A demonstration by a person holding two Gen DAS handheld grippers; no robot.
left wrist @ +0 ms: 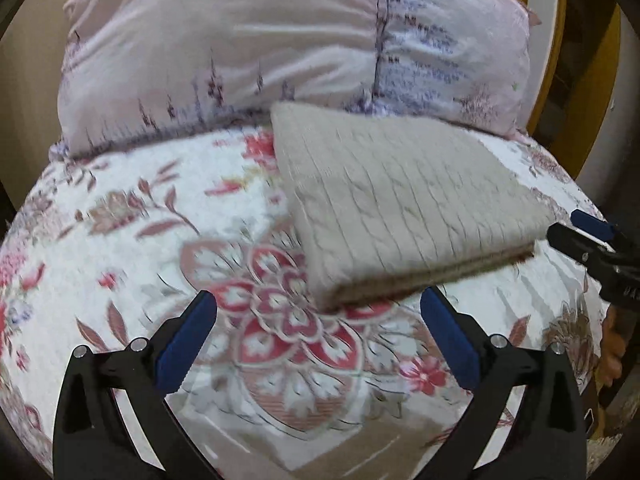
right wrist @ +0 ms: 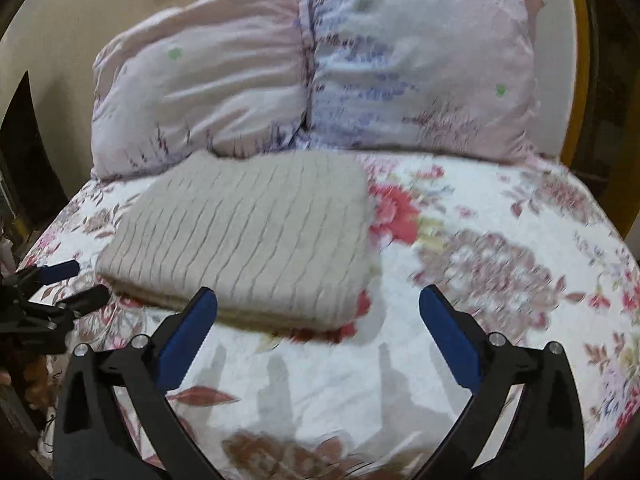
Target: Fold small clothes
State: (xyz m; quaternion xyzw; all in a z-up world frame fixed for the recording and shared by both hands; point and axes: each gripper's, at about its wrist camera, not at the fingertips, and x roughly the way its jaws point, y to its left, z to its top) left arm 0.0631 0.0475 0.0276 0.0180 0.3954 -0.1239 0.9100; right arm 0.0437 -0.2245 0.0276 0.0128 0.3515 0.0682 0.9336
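Observation:
A beige cable-knit garment (left wrist: 404, 204) lies folded in a neat rectangle on the floral bedspread (left wrist: 132, 248). It also shows in the right wrist view (right wrist: 248, 236). My left gripper (left wrist: 318, 304) is open and empty, just in front of the garment's near edge. My right gripper (right wrist: 318, 300) is open and empty, at the garment's near right corner. The right gripper shows at the right edge of the left wrist view (left wrist: 592, 240). The left gripper shows at the left edge of the right wrist view (right wrist: 60, 284).
Two pale pink floral pillows (left wrist: 248, 52) lean against the headboard behind the garment; they also show in the right wrist view (right wrist: 400, 68). A yellow and white headboard (right wrist: 568, 80) stands at the back right. Bedspread (right wrist: 500, 260) stretches to the right.

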